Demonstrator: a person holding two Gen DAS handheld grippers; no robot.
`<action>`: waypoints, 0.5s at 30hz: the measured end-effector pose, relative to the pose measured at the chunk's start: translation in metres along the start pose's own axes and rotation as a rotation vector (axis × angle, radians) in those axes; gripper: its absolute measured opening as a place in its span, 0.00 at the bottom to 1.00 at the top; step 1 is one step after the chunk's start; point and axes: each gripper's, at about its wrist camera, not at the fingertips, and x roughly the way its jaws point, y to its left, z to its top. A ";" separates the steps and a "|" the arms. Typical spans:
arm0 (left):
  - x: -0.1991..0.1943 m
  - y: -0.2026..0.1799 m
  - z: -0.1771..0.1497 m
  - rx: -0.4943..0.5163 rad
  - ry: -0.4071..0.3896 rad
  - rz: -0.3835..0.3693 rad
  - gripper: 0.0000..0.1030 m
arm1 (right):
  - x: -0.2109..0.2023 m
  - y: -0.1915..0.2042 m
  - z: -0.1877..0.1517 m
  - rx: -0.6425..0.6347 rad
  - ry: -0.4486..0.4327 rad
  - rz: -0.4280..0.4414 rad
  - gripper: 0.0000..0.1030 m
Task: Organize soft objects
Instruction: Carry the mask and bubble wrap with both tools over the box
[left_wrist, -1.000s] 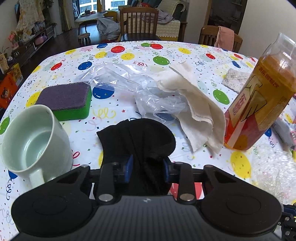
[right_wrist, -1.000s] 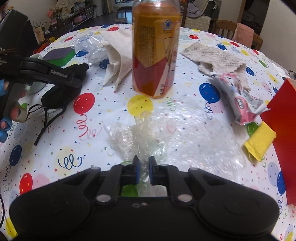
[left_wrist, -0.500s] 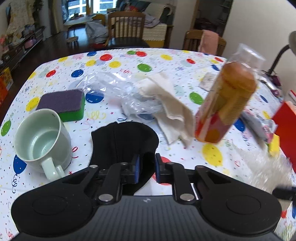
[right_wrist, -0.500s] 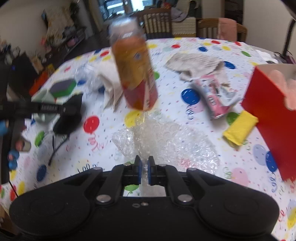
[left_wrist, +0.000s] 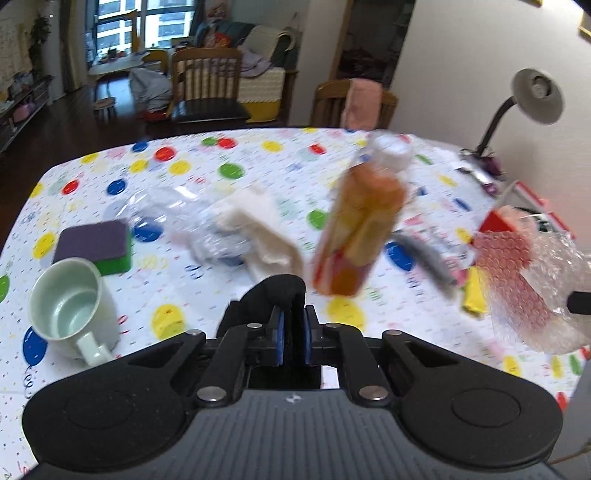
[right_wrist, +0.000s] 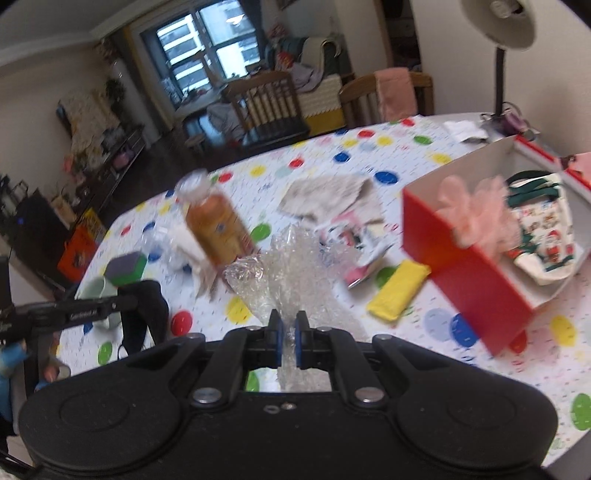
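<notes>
Bubble wrap (right_wrist: 291, 266), light, crinkly and slippery, hangs ahead of the right gripper (right_wrist: 287, 341), jaws pinched narrow on a bunched fold, while the left gripper (left_wrist: 291, 334) jaws clamp limp black cloth (left_wrist: 273, 295); both look safest gripped at gathered folds.

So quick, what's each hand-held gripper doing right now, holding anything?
Left hand-held gripper: closed on the black cloth, lifted.
Right hand-held gripper: closed on the bubble wrap, lifted.
</notes>
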 end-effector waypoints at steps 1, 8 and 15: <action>-0.003 -0.006 0.003 0.003 -0.004 -0.019 0.10 | -0.005 -0.004 0.003 0.007 -0.009 -0.003 0.05; -0.015 -0.052 0.023 0.069 -0.042 -0.109 0.09 | -0.034 -0.034 0.023 0.080 -0.052 -0.039 0.05; -0.026 -0.102 0.050 0.127 -0.080 -0.197 0.09 | -0.053 -0.063 0.044 0.103 -0.122 -0.077 0.05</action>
